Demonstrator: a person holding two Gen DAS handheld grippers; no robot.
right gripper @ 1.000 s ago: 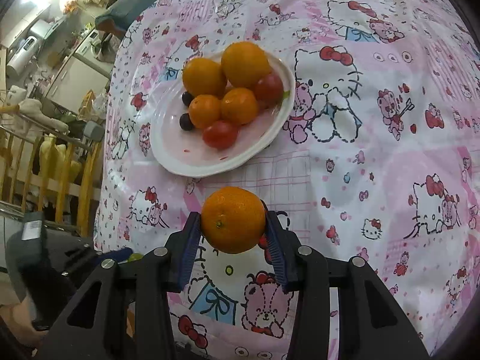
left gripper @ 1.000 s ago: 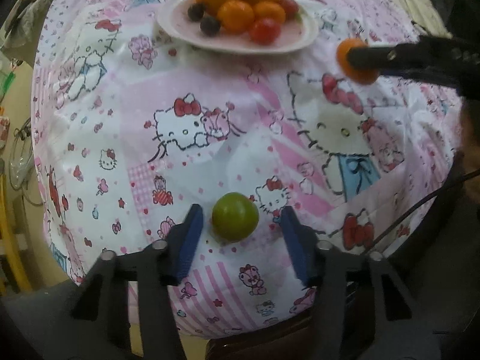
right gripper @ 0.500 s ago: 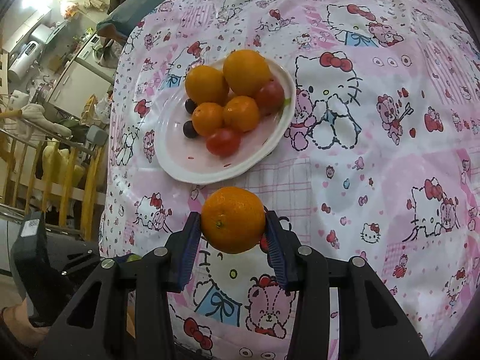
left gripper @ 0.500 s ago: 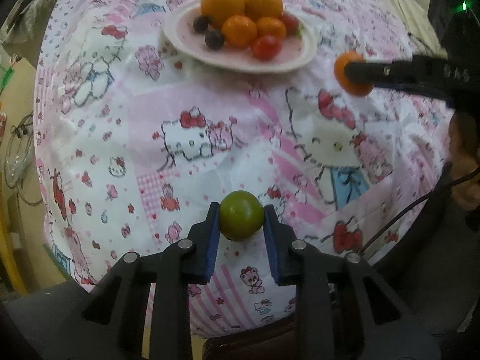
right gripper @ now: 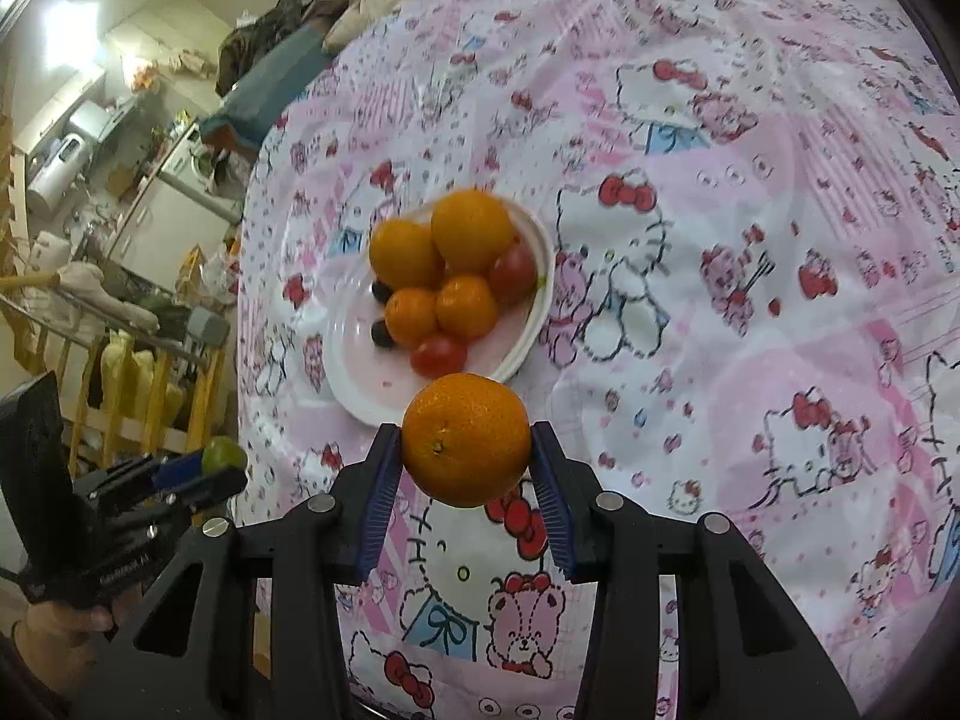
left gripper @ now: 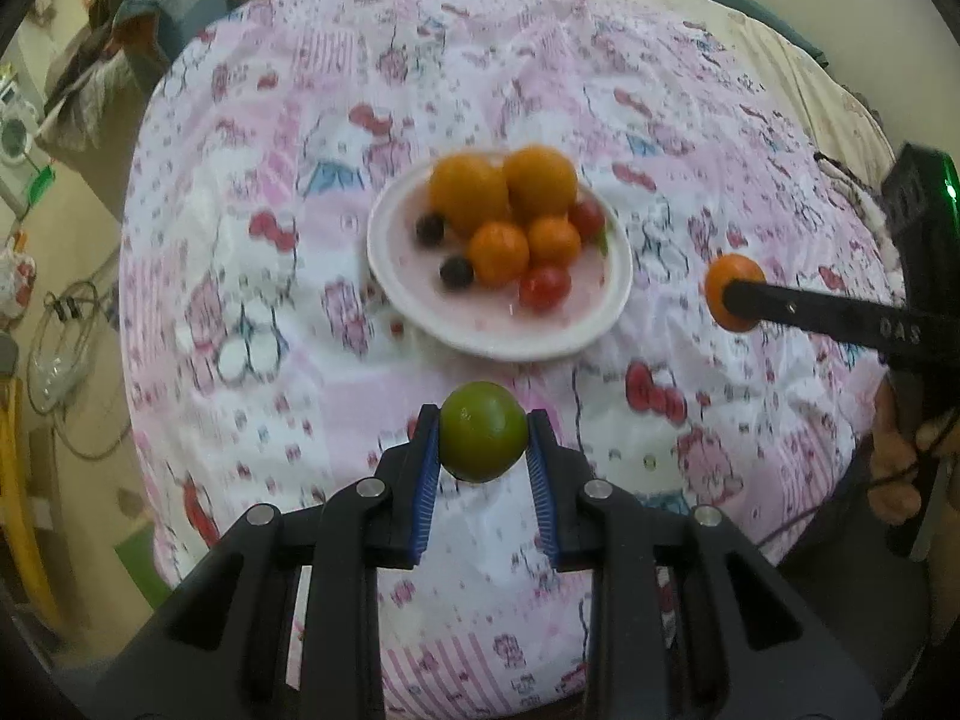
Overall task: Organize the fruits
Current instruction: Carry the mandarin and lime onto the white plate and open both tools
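The left gripper (left gripper: 483,433) is pinching a green fruit (left gripper: 483,431) low in the centre of its frame, off the cloth. The right gripper (right gripper: 466,441) is clamping an orange (right gripper: 466,441) just below the white plate (right gripper: 354,378), which is sitting mid-frame, already piled with fruit. Both seem to be carrying their loads plateward. Next, each probably needs lowering over the plate's bare near rim, then releasing gently so nothing rolls off.

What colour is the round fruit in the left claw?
Green; the fruit shows best in the left wrist view, pinched in the left claw.
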